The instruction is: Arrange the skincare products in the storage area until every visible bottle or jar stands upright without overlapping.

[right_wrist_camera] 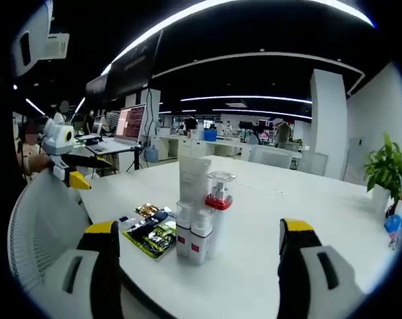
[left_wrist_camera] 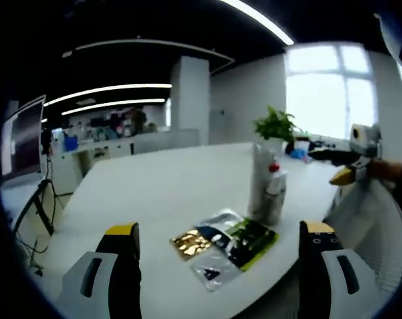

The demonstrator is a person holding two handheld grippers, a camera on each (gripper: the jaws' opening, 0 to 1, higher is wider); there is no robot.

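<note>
**Both grippers idle, bottles clustered tight**

Left gripper (left_wrist_camera: 217,249) and right gripper (right_wrist_camera: 194,249): jaws spread wide, nothing held. Bottles (right_wrist_camera: 199,216) stand upright mid-table (right_wrist_camera: 307,199), touching each other, just beside flat sachets (left_wrist_camera: 224,246). Risk: reaching into that tight cluster likely knocks a neighbour over, especially the tall red-capped pump bottle (right_wrist_camera: 218,193).

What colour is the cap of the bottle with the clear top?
Red cap, best seen in the right gripper view.
</note>
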